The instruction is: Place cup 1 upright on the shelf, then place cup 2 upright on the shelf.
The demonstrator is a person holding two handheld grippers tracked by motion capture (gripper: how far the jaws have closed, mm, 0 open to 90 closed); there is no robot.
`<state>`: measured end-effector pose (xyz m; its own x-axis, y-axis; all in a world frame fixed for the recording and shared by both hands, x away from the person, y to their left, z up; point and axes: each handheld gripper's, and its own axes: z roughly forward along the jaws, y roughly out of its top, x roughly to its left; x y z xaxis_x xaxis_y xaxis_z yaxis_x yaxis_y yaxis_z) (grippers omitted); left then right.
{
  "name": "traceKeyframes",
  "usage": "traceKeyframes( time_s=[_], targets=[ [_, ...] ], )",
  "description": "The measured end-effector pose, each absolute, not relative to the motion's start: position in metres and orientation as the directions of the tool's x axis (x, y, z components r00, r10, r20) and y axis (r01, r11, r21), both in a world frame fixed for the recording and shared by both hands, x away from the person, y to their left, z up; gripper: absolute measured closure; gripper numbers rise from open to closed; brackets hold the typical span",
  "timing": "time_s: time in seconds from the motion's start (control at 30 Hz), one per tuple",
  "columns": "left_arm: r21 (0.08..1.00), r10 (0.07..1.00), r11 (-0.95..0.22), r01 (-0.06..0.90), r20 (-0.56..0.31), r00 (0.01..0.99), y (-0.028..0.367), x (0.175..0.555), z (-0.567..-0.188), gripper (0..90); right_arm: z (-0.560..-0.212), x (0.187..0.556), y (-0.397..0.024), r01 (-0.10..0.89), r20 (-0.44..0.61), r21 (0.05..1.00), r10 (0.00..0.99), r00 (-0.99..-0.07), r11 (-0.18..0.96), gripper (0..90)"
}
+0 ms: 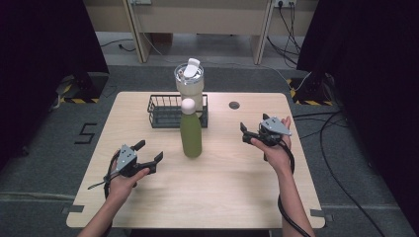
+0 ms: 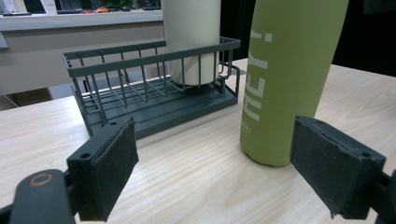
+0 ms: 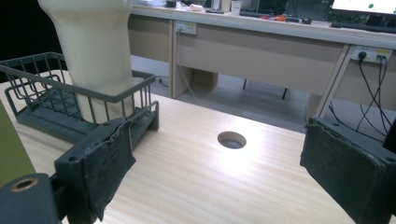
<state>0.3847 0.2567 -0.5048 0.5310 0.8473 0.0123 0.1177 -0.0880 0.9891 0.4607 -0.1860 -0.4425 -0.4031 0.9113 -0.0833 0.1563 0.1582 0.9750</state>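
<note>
A green bottle (image 1: 190,133) with a white cap stands upright at the table's middle, just in front of a dark wire basket (image 1: 163,111). A cream tumbler (image 1: 189,84) with a white lid stands in the basket's right end. My left gripper (image 1: 149,150) is open, left of the bottle, held in a hand. In the left gripper view the green bottle (image 2: 285,79) rises just past the right pad, with the basket (image 2: 140,93) and tumbler (image 2: 191,42) behind; the left gripper (image 2: 229,172) holds nothing. My right gripper (image 1: 254,126) is open, right of the bottle. The right gripper (image 3: 219,182) faces the tumbler (image 3: 93,56) and basket (image 3: 46,88).
The wooden table (image 1: 222,187) has a round cable hole (image 1: 234,105) near its far edge, the same hole (image 3: 232,139) lying between the right jaws' line of sight. Desks and cables stand on the floor beyond. Dark curtains flank both sides.
</note>
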Motion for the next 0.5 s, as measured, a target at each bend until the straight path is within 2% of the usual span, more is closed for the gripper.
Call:
traceKeyframes(
  time_s=[0.5],
  targets=[
    [0.993,0.842,-0.076,0.092,0.015,0.539,0.251,0.391,-0.495,14.5,-0.461,0.426,-0.207,0.18,-0.06,0.975,0.932,-0.357,0.132,10.1]
  ],
)
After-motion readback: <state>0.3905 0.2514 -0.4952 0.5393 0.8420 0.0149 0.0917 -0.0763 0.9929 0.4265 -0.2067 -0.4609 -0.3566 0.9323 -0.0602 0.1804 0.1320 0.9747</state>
